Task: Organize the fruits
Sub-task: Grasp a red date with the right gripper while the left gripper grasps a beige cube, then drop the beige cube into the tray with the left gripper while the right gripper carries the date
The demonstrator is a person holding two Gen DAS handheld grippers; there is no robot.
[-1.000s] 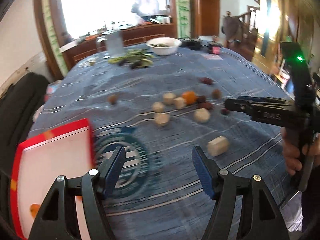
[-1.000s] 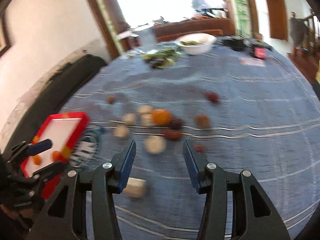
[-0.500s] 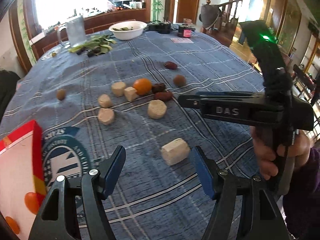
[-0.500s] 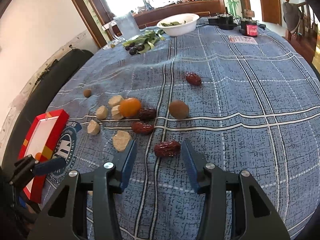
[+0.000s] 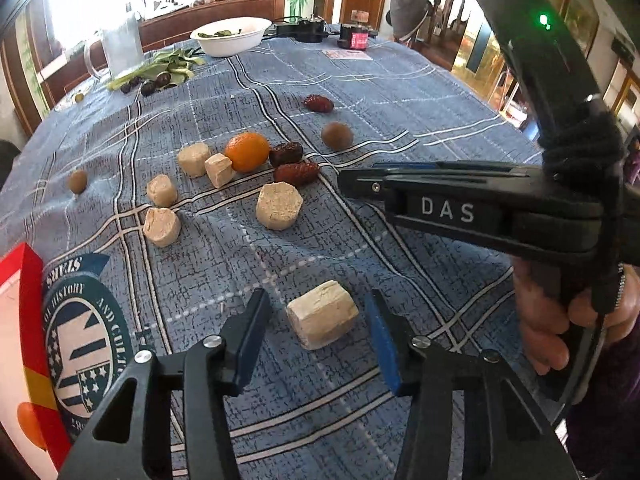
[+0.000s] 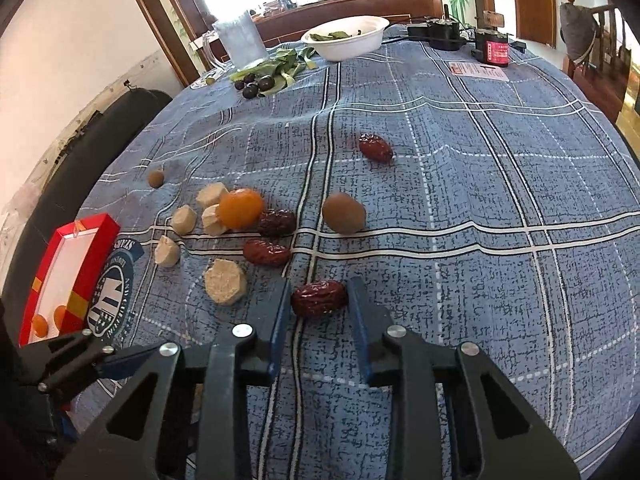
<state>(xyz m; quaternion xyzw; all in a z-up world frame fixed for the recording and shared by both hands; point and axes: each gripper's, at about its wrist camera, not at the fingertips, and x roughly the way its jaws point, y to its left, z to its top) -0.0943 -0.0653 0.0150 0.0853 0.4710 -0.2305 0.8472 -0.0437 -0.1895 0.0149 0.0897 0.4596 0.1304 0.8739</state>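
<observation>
My left gripper (image 5: 318, 310) is open around a beige cake block (image 5: 322, 314) lying on the blue checked tablecloth; its pads stand a little clear of it. My right gripper (image 6: 319, 295) is open around a red date (image 6: 319, 299), pads close to both sides. Farther on lie an orange (image 6: 240, 207), two more dates (image 6: 277, 222) (image 6: 267, 252), a far date (image 6: 375, 147), a brown kiwi-like fruit (image 6: 344, 213) and several beige cakes (image 6: 225, 281). A red-rimmed white tray (image 6: 64, 268) at the left holds small orange fruits (image 6: 40, 325).
A white bowl (image 6: 346, 37), a glass jug (image 6: 239, 42), green leaves with dark fruits (image 6: 272, 70) and a red-labelled device (image 6: 495, 48) stand at the table's far side. A small brown fruit (image 6: 155, 178) lies alone at the left. A dark chair (image 6: 80, 160) borders the left edge.
Both grippers moved forward and down. The left one now straddles the beige block, the right one straddles the near date. Both jaws have narrowed a little.
</observation>
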